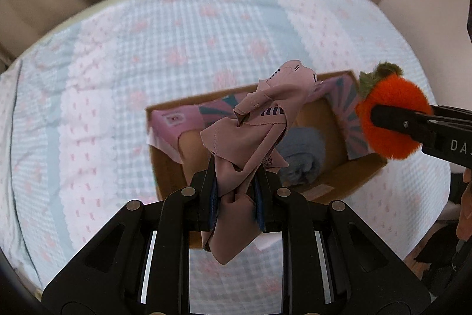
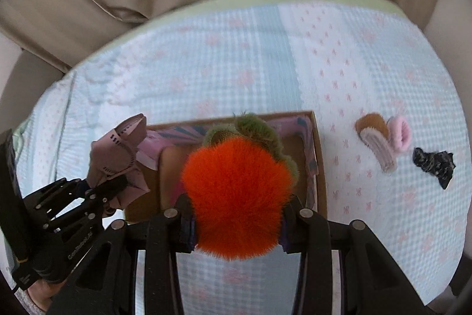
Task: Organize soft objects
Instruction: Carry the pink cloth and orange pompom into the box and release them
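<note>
Right now my left tongs (image 1: 236,182) pinch the pink cloth (image 1: 259,120) directly above the box (image 1: 362,167); my right tongs (image 2: 236,223), clamped on the orange plush (image 2: 236,197), hang over its right edge, equally near.

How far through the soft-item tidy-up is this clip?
Partway. Done: a blue-grey soft item already lies in the cardboard box. In hand: the left claw grips a pink cloth and the right claw an orange plush, both above the box. Left: the brown-and-pink fuzzy pieces and a black item on the bedspread.
</note>
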Tool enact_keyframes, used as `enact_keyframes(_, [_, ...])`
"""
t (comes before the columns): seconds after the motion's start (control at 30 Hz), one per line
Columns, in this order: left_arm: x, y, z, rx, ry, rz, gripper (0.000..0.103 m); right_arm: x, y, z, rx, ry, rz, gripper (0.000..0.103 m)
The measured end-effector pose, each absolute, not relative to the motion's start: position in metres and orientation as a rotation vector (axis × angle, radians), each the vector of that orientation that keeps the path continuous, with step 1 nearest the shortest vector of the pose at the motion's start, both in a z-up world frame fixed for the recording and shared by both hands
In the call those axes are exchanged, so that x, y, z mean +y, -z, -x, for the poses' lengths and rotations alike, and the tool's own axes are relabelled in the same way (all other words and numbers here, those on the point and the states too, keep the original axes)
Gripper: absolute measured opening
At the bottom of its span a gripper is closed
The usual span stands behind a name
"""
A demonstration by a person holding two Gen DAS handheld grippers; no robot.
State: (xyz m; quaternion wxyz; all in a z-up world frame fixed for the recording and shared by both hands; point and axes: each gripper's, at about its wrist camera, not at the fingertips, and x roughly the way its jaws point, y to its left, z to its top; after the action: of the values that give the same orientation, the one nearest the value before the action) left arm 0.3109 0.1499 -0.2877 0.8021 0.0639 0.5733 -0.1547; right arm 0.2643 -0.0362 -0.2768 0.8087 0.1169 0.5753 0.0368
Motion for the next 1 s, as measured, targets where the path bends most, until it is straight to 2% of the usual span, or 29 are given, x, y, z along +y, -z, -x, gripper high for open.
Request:
enact_keyframes(0.33, [0.119,0.364,-0.344,1.393,0.364,-0.202,0.017,-0.049,0.351,-0.307,1.407,-0.072,-0.260,0.037])
enact_keyframes(0.6, [0.117,0.383,-0.351,1.433,0.391,-0.214,0.018,-0.051,0.383,-0.334,1.493,-0.076,-0.309,0.037])
enact_keyframes(0.63, [0.116,0.382,-0.352,1.435,0.397,-0.209,0.026,-0.049,0.385,-0.337,1.503,-0.084,-0.307,0.040])
enact_keyframes(0.67, [0.116,0.382,-0.352,1.439,0.394,-0.210,0.054,-0.047,0.387,-0.339,1.514,-0.095,-0.302,0.046])
enact_keyframes(0.7, [0.117,0.383,-0.352,1.441,0.383,-0.219,0.078,-0.045,0.388,-0.341,1.511,-0.106,-0.298,0.054])
enact_keyframes(0.73, [0.118,0.383,-0.352,1.436,0.370,-0.226,0.102,-0.044,0.389,-0.343,1.503,-0.110,-0.297,0.079])
enact_keyframes(0.77, [0.119,0.382,-0.351,1.424,0.368,-0.221,0.103,-0.043,0.389,-0.344,1.495,-0.115,-0.302,0.103])
enact_keyframes(1.0, [0.123,0.376,-0.340,1.412,0.373,-0.207,0.103,-0.041,0.384,-0.340,1.463,-0.128,-0.332,0.103])
